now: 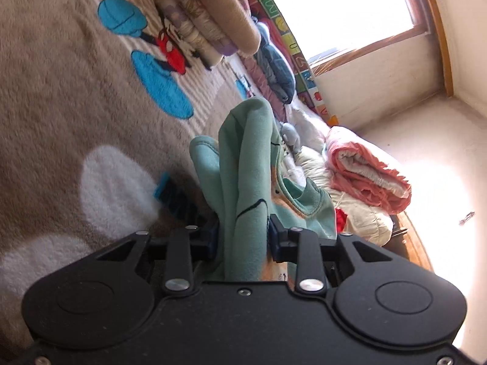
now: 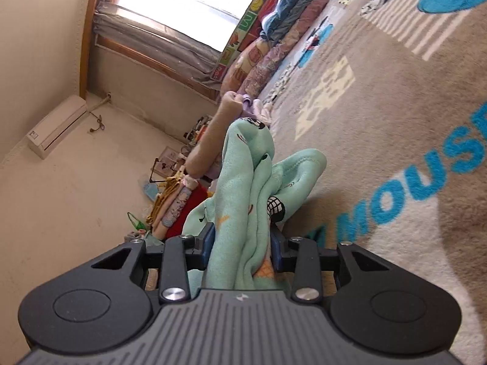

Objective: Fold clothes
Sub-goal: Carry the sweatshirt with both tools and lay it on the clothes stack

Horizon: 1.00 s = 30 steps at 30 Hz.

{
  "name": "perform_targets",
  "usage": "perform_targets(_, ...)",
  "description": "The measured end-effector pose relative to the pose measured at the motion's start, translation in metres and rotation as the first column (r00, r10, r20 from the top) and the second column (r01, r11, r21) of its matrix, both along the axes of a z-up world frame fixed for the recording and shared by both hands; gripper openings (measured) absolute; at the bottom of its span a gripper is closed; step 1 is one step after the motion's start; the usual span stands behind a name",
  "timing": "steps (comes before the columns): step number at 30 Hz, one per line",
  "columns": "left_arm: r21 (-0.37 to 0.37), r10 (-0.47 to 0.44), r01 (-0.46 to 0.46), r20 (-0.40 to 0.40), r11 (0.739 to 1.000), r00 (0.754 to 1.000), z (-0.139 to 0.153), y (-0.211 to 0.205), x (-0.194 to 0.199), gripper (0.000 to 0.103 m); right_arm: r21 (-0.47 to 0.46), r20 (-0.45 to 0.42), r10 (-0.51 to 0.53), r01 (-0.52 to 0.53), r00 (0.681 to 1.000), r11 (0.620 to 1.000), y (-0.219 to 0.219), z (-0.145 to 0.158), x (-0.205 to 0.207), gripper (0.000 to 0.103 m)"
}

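**Both tools pinch the green garment**

My left tool is clamped on the mint garment, and my right tool grips it too. It hangs bunched above the blanket, near the folded stack.

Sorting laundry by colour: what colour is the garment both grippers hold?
Mint green fleece garment with small black and orange prints, clearest in the right wrist view.
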<state>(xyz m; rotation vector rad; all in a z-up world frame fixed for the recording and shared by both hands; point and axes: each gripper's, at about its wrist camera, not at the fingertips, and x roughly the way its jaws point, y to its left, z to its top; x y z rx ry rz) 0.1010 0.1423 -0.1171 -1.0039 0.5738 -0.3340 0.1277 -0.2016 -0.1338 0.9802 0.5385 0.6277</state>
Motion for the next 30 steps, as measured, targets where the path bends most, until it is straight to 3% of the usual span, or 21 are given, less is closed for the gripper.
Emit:
perform_targets(2, 0.030, 0.032, -0.031, -0.026, 0.999, 0.999, 0.000, 0.009, 0.000, 0.031, 0.028, 0.030, 0.029, -0.030, 0.999, 0.999, 0.008, 0.018, 0.008, 0.037)
perform_targets(3, 0.045, 0.048, -0.047, -0.039, 0.998, 0.998, -0.001, 0.013, 0.000, 0.037, 0.010, 0.005, 0.037, -0.037, 0.999, 0.999, 0.012, 0.018, 0.015, 0.037)
perform_targets(4, 0.061, 0.065, -0.062, -0.051, 0.996, 0.997, -0.001, 0.018, 0.000, 0.044, -0.008, -0.020, 0.045, -0.045, 0.999, 0.999, 0.017, 0.018, 0.022, 0.044)
perform_targets(5, 0.075, 0.076, -0.071, -0.063, 0.995, 0.995, -0.002, 0.021, -0.001, 0.059, -0.026, -0.046, 0.052, -0.053, 0.998, 0.998, 0.021, 0.017, 0.028, 0.061)
perform_targets(7, 0.101, 0.086, -0.077, -0.086, 0.992, 0.993, -0.006, 0.024, -0.005, 0.060, -0.100, -0.133, -0.006, -0.007, 0.991, 0.995, 0.022, 0.000, 0.031, 0.076)
perform_targets(9, 0.127, 0.097, -0.083, -0.108, 0.988, 0.989, -0.010, 0.027, -0.010, 0.061, -0.105, -0.136, -0.017, 0.003, 0.991, 0.994, 0.020, -0.010, 0.021, 0.073)
perform_targets(14, 0.176, 0.101, -0.080, -0.111, 0.981, 0.989, -0.018, 0.021, -0.013, 0.061, -0.171, -0.098, 0.032, -0.048, 0.995, 0.984, 0.033, -0.014, 0.003, 0.077)
perform_targets(15, 0.173, 0.103, -0.084, -0.107, 0.981, 0.989, -0.017, 0.020, -0.012, 0.056, -0.181, -0.100, 0.032, -0.050, 0.994, 0.982, 0.036, -0.014, 0.003, 0.077)
perform_targets(16, 0.160, 0.106, -0.089, -0.102, 0.983, 0.989, -0.015, 0.021, -0.011, 0.045, -0.172, -0.105, 0.032, -0.050, 0.994, 0.984, 0.039, -0.016, 0.006, 0.076)
perform_targets(17, 0.146, 0.110, -0.095, -0.098, 0.985, 0.989, -0.014, 0.022, -0.010, 0.035, -0.164, -0.110, 0.032, -0.050, 0.993, 0.985, 0.042, -0.017, 0.009, 0.067)
perform_targets(19, 0.119, 0.116, -0.105, -0.090, 0.987, 0.989, -0.010, 0.025, -0.008, 0.032, -0.165, -0.115, 0.055, -0.074, 0.992, 0.984, 0.052, -0.020, 0.017, 0.048)
perform_targets(20, 0.106, 0.120, -0.110, -0.086, 0.988, 0.989, -0.008, 0.026, -0.007, 0.031, -0.160, -0.112, 0.058, -0.076, 0.992, 0.984, 0.056, -0.022, 0.018, 0.045)
perform_targets(25, 0.036, 0.140, -0.137, -0.063, 0.990, 0.988, 0.003, 0.033, -0.001, 0.030, -0.081, -0.068, 0.087, -0.093, 0.994, 0.992, 0.061, -0.003, 0.029, 0.040)
perform_targets(30, -0.050, 0.179, -0.180, -0.011, 0.982, 0.984, 0.036, 0.053, 0.022, 0.030, -0.030, 0.000, 0.119, -0.119, 0.993, 0.992, 0.071, 0.037, 0.060, 0.040)
